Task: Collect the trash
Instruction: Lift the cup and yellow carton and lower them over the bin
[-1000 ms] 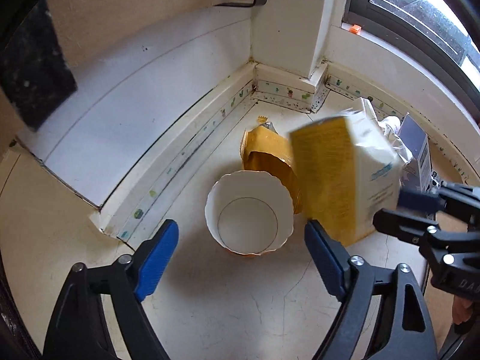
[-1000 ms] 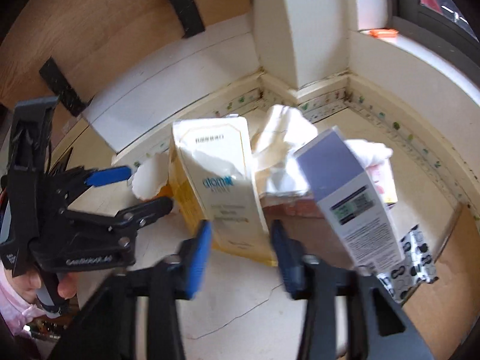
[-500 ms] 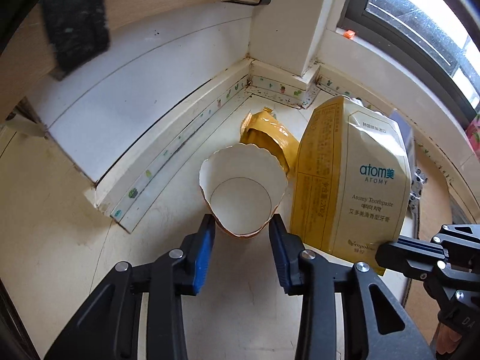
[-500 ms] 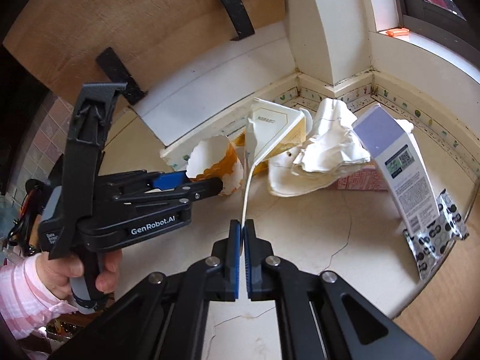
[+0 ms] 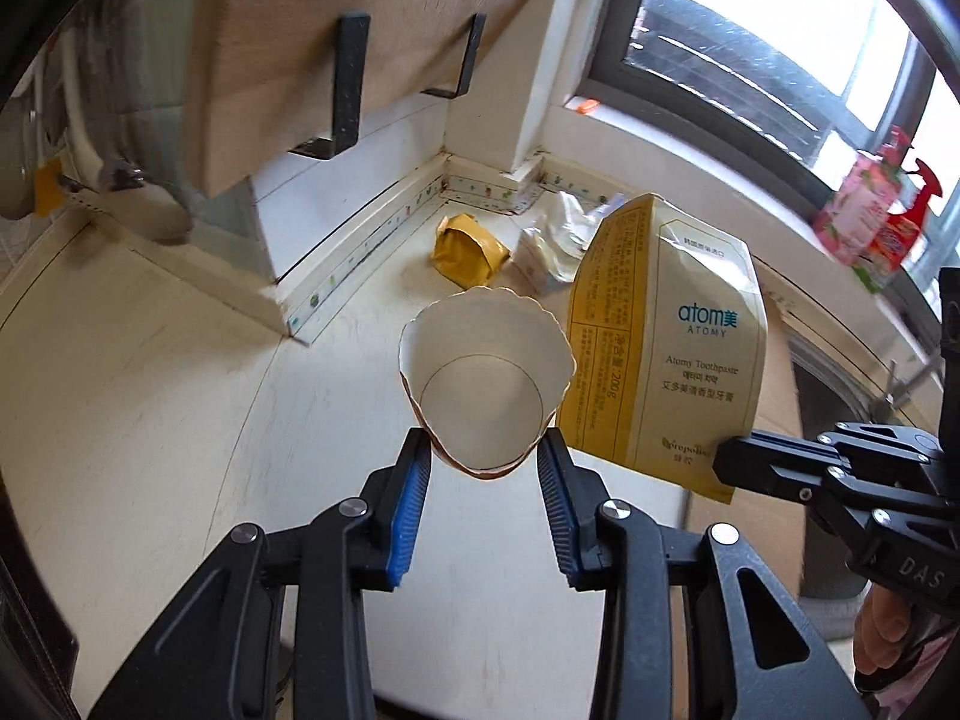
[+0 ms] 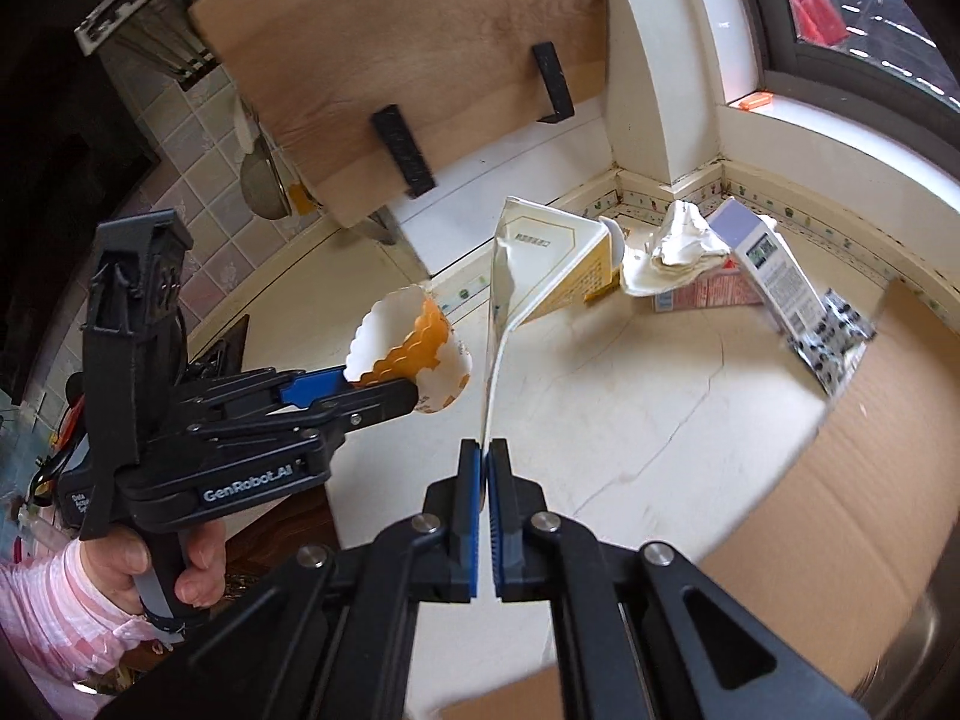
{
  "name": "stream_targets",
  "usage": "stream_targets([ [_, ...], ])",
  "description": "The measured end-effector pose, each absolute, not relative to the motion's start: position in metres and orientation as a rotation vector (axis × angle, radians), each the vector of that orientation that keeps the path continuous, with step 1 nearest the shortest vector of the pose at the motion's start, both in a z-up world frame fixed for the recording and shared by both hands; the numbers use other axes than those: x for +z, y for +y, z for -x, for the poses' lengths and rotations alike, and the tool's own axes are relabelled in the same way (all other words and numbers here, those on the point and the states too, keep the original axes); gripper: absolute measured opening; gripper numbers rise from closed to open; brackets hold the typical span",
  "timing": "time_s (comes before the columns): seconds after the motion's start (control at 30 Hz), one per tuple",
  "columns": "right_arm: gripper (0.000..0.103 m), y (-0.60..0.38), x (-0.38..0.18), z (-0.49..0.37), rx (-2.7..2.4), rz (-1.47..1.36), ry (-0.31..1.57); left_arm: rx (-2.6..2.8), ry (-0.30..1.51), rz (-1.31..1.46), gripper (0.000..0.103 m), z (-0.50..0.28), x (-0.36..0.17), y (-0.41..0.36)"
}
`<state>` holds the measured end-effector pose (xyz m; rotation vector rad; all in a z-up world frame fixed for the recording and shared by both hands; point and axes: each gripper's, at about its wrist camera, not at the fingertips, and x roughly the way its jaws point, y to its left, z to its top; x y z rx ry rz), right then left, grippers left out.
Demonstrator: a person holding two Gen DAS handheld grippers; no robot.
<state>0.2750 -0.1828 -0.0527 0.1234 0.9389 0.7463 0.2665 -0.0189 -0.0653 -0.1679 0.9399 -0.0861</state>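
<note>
My left gripper (image 5: 485,456) is shut on the base of a paper cup (image 5: 486,384), white inside with an orange scalloped outside, held off the cream counter with its mouth facing the camera. The right wrist view shows the same cup (image 6: 414,354) in the left gripper (image 6: 384,393). My right gripper (image 6: 485,450) is shut on the thin bottom edge of a flattened yellow-and-white toothpaste box (image 6: 540,276), which hangs in the air. That box (image 5: 666,348) is right of the cup, with the right gripper (image 5: 726,462) at its lower corner.
In the counter corner lie a crumpled yellow bag (image 5: 468,252), crumpled white paper (image 6: 684,246), a purple-and-white box (image 6: 774,270) and a black-and-white wrapper (image 6: 840,336). A cardboard box (image 6: 840,468) sits at the right. A wooden board (image 6: 390,60) leans on brackets behind.
Both grippers closed, the left on the cup and the right on the toothpaste box. Both then rose and drew back from the corner, carrying the cup and the box off the counter.
</note>
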Motion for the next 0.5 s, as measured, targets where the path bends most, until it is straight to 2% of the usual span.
stream_targets([
  [0.27, 0.002, -0.167, -0.025, -0.169, 0.643, -0.147, 0.905, -0.181, 0.918, 0.143, 0.035, -0.155, -0.033, 0.000],
  [0.5, 0.002, -0.140, -0.018, -0.078, 0.609, -0.164, 0.910, -0.249, 0.913, 0.133, 0.035, -0.066, -0.029, 0.026],
])
